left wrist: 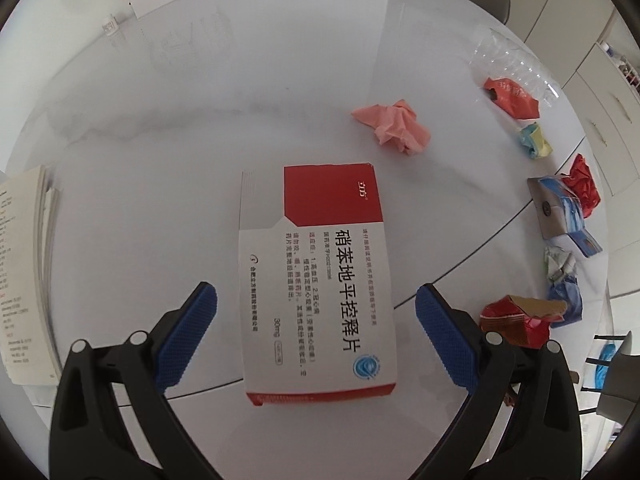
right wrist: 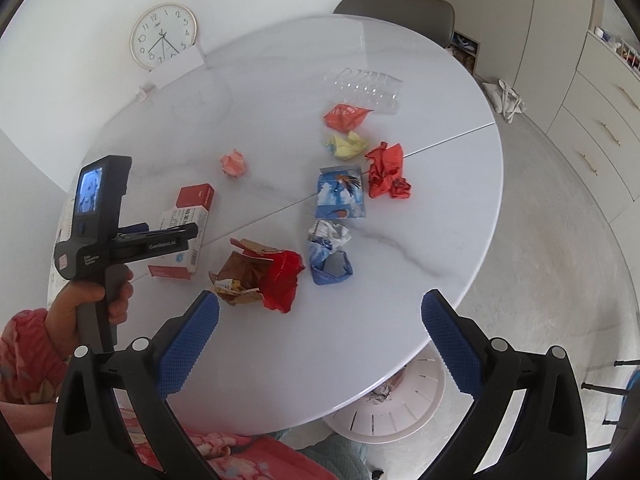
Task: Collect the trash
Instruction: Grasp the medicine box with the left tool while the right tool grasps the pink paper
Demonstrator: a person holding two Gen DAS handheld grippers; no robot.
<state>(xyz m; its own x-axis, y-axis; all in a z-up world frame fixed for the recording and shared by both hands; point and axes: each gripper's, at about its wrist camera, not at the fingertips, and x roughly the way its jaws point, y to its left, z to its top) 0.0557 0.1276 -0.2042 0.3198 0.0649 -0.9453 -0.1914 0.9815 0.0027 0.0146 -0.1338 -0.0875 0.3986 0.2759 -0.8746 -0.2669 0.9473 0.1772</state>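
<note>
Medicine box (left wrist: 316, 280) lies flat on the white table (left wrist: 160, 160) between your left gripper's (left wrist: 316, 336) spread, empty jaws; lower squarely and clamp its long sides, while the right gripper (right wrist: 320, 340) hovers open.

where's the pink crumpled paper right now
In the right wrist view the pink crumpled paper lies alone on the table, beyond the red and white medicine box.

Red-and-white medicine box (left wrist: 316, 280) lying flat on bench, just ahead of my left gripper. Pink crumpled paper (left wrist: 394, 126) sitting beyond it. Red wrapper (right wrist: 345, 115), yellow wad (right wrist: 347, 145), red crumpled paper (right wrist: 387, 176), blue carton (right wrist: 341, 197), blue-white wad (right wrist: 330, 254), torn brown-red box (right wrist: 260, 274) lying clustered at my right.
</note>
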